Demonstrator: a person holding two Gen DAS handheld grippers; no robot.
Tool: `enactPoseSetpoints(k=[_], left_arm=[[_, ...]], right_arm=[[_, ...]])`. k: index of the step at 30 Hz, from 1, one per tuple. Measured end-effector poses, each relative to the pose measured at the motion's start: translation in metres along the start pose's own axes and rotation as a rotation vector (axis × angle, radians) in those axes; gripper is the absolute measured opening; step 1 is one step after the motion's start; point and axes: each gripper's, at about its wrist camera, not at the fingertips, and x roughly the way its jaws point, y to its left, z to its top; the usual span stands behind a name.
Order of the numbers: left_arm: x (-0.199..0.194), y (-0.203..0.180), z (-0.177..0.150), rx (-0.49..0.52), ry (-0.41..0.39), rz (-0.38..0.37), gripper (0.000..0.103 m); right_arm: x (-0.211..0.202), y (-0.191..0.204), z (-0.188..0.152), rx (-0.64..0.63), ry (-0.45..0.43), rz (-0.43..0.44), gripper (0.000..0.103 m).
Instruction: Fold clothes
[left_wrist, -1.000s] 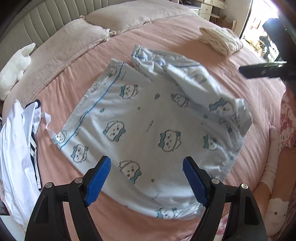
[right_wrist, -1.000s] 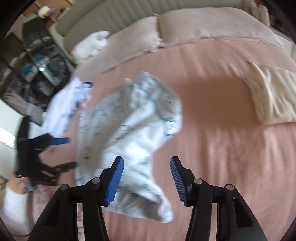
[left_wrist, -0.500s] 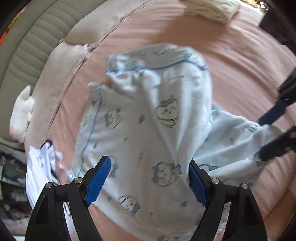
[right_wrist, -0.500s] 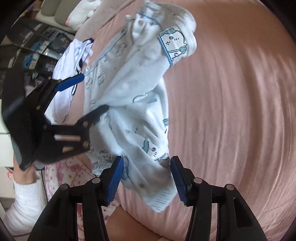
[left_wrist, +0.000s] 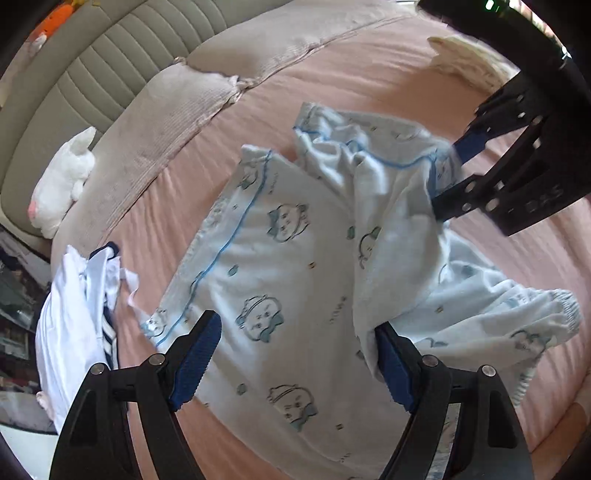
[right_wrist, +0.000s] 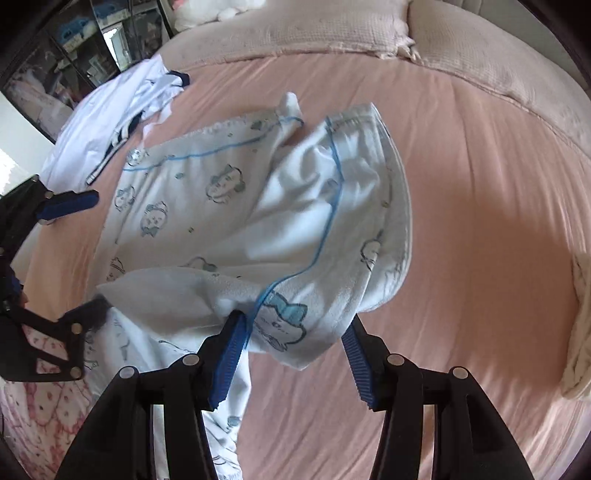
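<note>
A light blue pyjama top (left_wrist: 280, 280) with cartoon faces and blue piping lies spread on the pink bed (left_wrist: 184, 206). One side is folded over the middle. My left gripper (left_wrist: 295, 358) is open over its near hem, and a fold touches the right finger (left_wrist: 391, 369). My right gripper (right_wrist: 291, 354) is open around the folded corner of the top (right_wrist: 284, 325); it also shows in the left wrist view (left_wrist: 454, 173), at the top's collar edge. The left gripper shows in the right wrist view (right_wrist: 70, 254).
A white garment with navy trim (left_wrist: 77, 317) lies to the left of the top. A cream folded cloth (right_wrist: 580, 332) lies at the right. Beige pillows (left_wrist: 162, 122), a white plush toy (left_wrist: 62, 188) and the padded headboard (left_wrist: 74, 74) are at the far end.
The grippers moved in over the top and its side was carried over the middle. The right gripper now sits at the collar corner, farther up the bed.
</note>
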Motion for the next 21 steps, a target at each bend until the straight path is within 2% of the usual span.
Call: enactPoseSetpoints(k=[2,7,9,10,11,13,15,17,21], left_arm=[[0.006,0.015,-0.009,-0.043,0.029,0.012,0.080],[0.021,0.048,-0.032,-0.121,0.096,0.070,0.080],[0.021,0.057,-0.038,-0.141,0.093,0.053,0.080],[0.018,0.060,-0.040,-0.150,0.083,0.028,0.080],[0.015,0.063,-0.042,-0.159,0.072,0.002,0.080],[0.003,0.063,-0.043,-0.164,0.019,-0.084,0.080],[-0.008,0.061,-0.041,-0.155,-0.042,-0.146,0.080],[-0.012,0.054,-0.039,-0.124,-0.062,-0.150,0.080],[-0.007,0.036,-0.030,-0.062,-0.067,-0.173,0.080]], right_arm=[[-0.011,0.013,0.001,-0.035,-0.076,0.036,0.053],[-0.026,0.031,0.017,-0.032,-0.204,0.131,0.053],[-0.036,0.032,0.020,-0.009,-0.250,0.178,0.053],[-0.038,0.032,0.020,-0.012,-0.241,0.177,0.053],[-0.036,0.032,0.020,-0.027,-0.199,0.147,0.053],[-0.022,0.036,0.017,-0.082,-0.057,0.056,0.053],[-0.008,0.031,0.007,-0.085,0.049,0.045,0.053],[0.007,0.027,-0.004,-0.088,0.155,0.036,0.053],[0.030,0.024,-0.008,-0.077,0.187,-0.035,0.053]])
